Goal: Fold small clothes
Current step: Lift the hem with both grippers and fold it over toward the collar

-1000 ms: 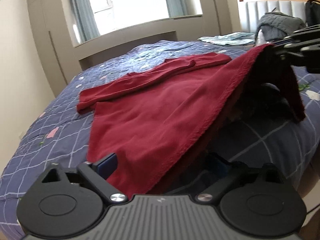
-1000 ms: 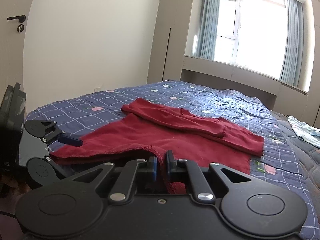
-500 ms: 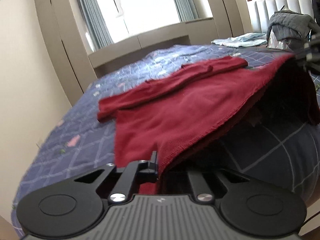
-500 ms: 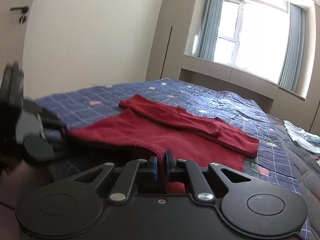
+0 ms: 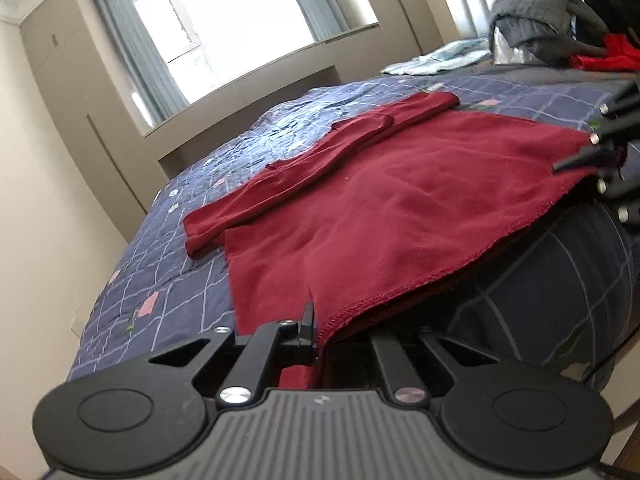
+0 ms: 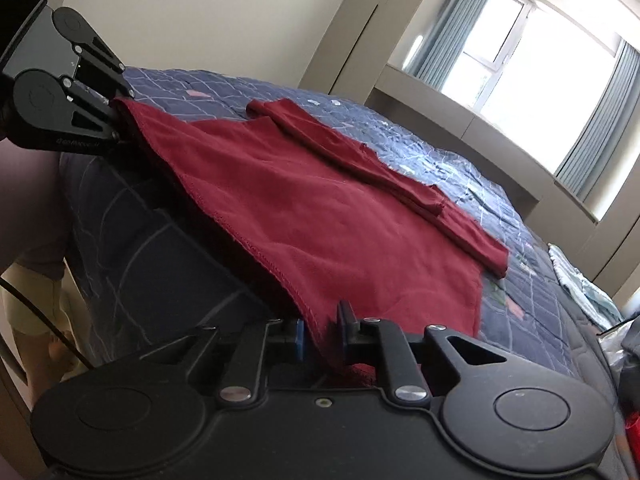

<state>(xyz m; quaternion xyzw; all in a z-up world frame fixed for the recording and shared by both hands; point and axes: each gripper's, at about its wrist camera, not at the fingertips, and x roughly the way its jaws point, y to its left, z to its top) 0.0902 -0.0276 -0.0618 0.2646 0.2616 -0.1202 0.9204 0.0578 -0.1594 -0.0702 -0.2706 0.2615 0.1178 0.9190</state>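
The left gripper is clamped on one hem corner of the red garment; the right gripper is clamped on the other; the garment is spread over the near edge of the bed, sleeves folded across.

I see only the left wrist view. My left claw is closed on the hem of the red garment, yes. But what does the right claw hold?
Observer: The right claw is shut on the same red garment, pinching the hem's other corner.
Operator: Is a person visible anywhere?
Observer: Yes, at the right view's left edge: a sleeve behind the left claw.
Operator: Anything beyond the bed there?
Observer: A bright window with blue-grey curtains.
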